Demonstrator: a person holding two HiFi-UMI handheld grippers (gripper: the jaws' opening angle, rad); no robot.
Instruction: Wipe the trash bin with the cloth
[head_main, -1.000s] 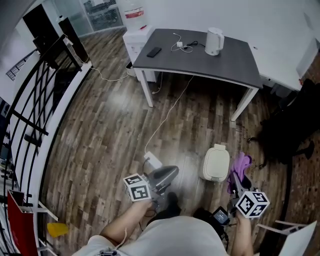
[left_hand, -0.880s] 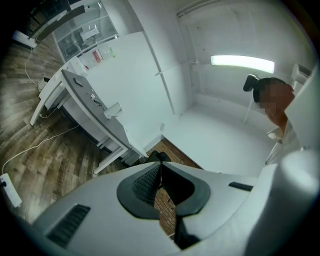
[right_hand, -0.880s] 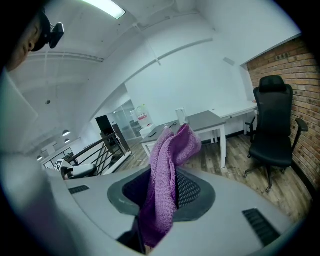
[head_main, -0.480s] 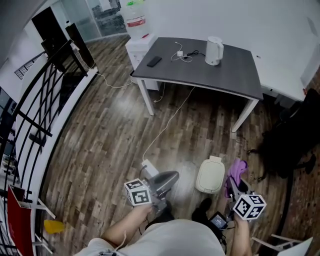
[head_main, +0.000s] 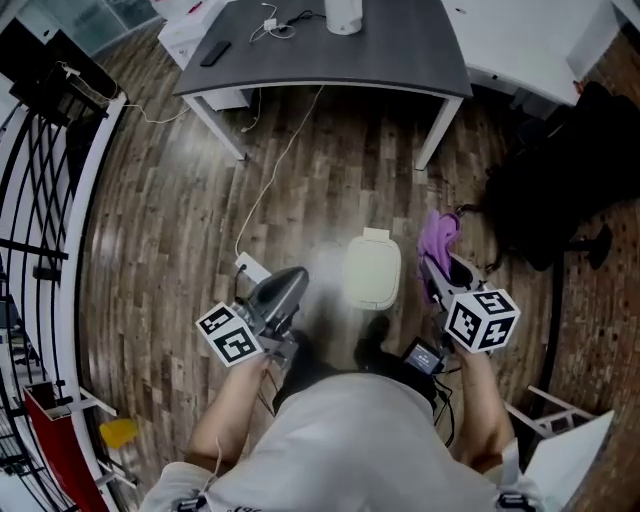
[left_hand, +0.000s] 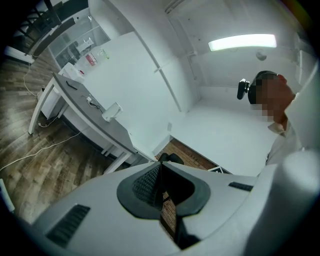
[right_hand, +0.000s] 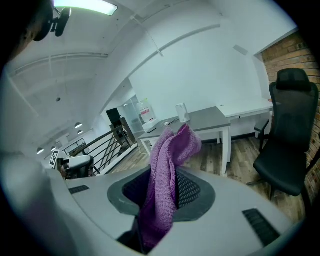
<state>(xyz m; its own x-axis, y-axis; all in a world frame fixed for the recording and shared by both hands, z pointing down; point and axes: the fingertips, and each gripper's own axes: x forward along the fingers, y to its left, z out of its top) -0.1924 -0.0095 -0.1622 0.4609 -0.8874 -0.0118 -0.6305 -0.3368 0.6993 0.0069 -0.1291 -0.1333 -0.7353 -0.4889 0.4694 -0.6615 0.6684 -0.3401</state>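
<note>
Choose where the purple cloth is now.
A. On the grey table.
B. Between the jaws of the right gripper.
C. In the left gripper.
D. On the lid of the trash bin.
B: the right gripper view shows the right gripper shut on the purple cloth, beside the trash bin, not on it.

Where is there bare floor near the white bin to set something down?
The widest bare floor lies between the railing and the white cable. A smaller patch lies between the bin and the table. Right of the bin is crowded: the cloth in the right tool, then a black chair.
</note>
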